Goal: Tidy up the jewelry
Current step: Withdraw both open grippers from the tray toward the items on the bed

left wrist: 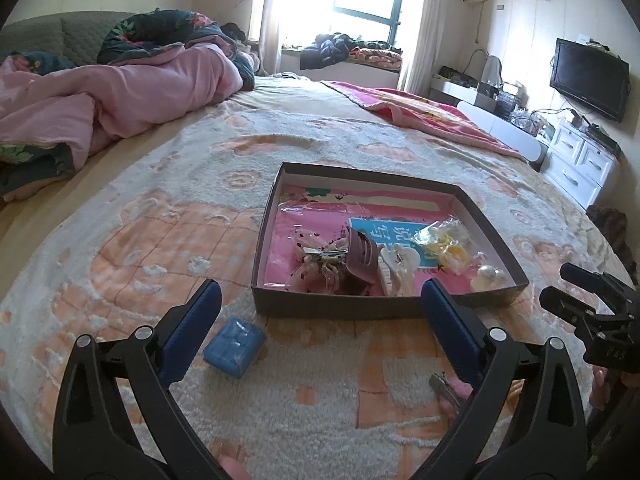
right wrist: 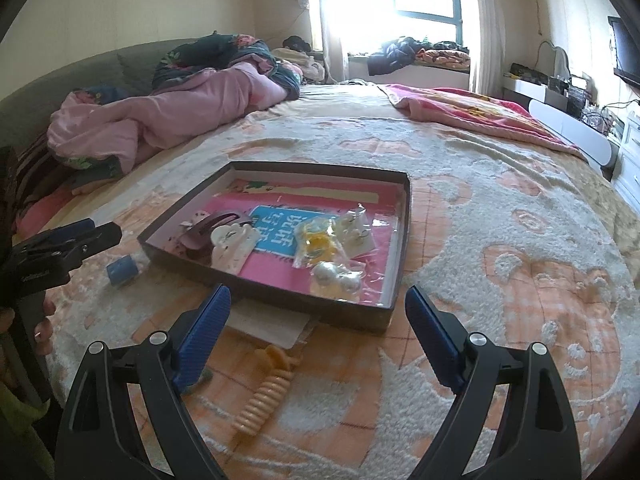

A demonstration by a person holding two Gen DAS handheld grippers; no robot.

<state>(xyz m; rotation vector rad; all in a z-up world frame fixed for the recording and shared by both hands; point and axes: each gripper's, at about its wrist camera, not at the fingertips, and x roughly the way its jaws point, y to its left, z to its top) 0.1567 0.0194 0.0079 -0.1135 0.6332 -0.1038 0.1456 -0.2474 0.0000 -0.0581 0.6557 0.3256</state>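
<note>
Ribbed blue pads line the left gripper, jaws spread wide and empty above a fleecy peach-and-cream blanket; the right gripper gapes just as wide, holding nothing. Between its fingers lies a cream ridged hair clip, unseen from the left wrist, which alone shows a metal clip near its right finger. A small blue plastic case sits left of the shallow dark cardboard box, which holds a brown claw clip, a white clip, pearls and yellow bagged pieces.
</note>
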